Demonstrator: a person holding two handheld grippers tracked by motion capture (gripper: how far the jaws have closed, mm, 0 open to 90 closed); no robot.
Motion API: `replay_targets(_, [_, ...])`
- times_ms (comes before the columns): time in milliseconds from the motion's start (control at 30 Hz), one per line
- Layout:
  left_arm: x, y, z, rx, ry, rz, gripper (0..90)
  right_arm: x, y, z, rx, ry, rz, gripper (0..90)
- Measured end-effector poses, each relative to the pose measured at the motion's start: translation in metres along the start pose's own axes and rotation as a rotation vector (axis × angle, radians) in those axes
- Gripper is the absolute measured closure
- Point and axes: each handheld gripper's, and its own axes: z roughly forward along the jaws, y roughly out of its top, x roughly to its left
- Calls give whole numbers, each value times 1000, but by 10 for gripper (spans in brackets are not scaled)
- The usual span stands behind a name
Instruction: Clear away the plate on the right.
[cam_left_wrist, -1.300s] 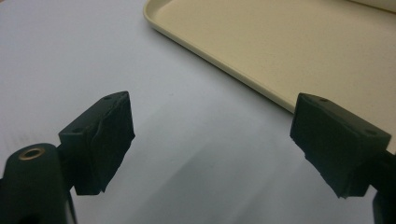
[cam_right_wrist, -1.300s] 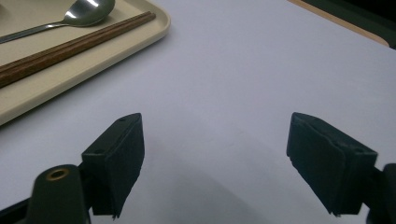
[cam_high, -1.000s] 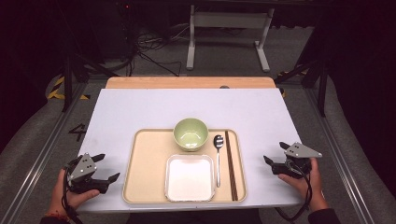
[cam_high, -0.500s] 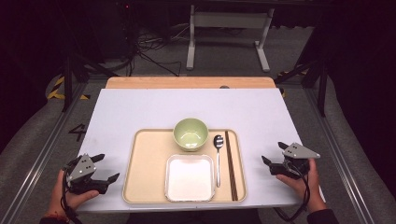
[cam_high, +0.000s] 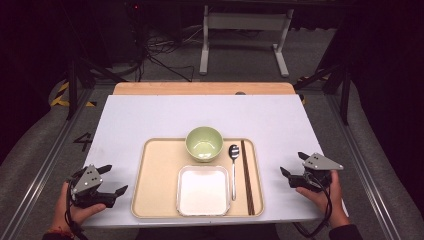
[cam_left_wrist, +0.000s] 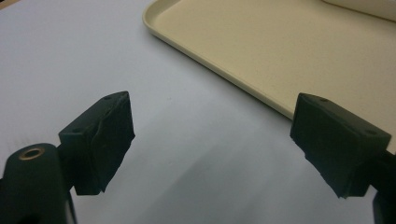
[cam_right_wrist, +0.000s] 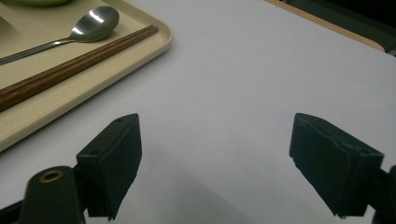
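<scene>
Tray taken as landmark, near front edge of table. Left gripper held just left of tray, jaws spread wide, nothing gripped. Right gripper held right of tray, well apart from it, jaws likewise wide, empty. On tray: green bowl at back, white square dish at front, spoon and chopsticks along right side, possibly touching.
</scene>
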Motion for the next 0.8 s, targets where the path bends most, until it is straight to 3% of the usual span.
replay_targets(800, [2, 0, 1, 1, -2, -6, 144, 1, -1, 4, 14, 9, 0, 180])
